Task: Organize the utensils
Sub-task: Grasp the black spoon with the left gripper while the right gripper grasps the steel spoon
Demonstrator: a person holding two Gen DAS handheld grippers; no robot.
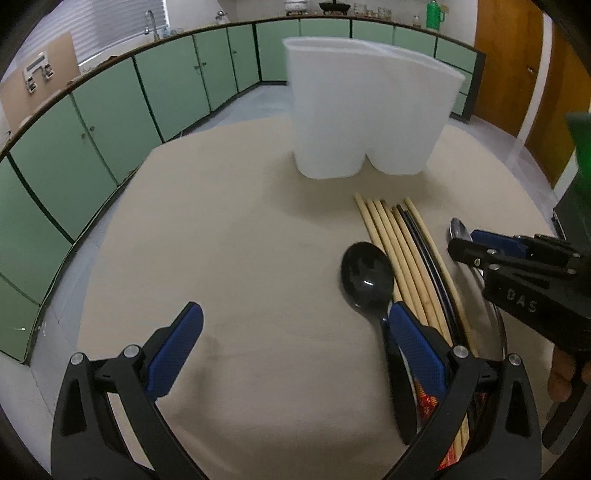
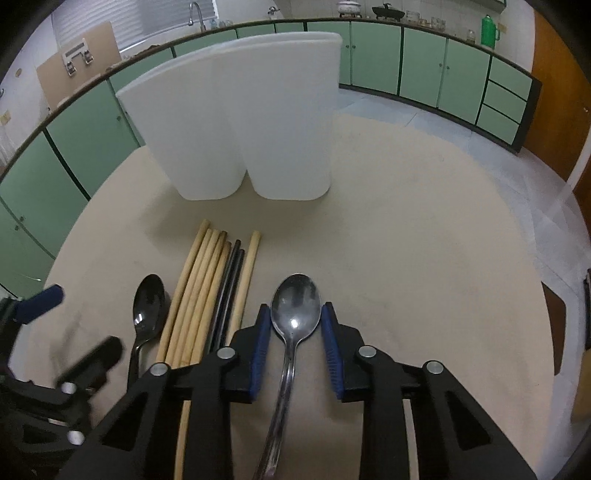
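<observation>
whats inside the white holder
Its inside cannot be seen: both cameras look at the white holder from the side, so its walls hide the two compartments. Nothing sticks up above the rim. The chopsticks and spoons lie on the table in front.

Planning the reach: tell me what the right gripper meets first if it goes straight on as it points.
The right gripper already straddles the silver spoon; beyond it lies bare table, then probably the white holder, though depth is unclear.

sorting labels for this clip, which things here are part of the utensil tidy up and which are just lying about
Part of the job: white two-compartment holder, metal spoon between the right gripper fingers, black spoon, wooden and black chopsticks, left gripper.

Lying about: green flask and pots on the far counter.
</observation>
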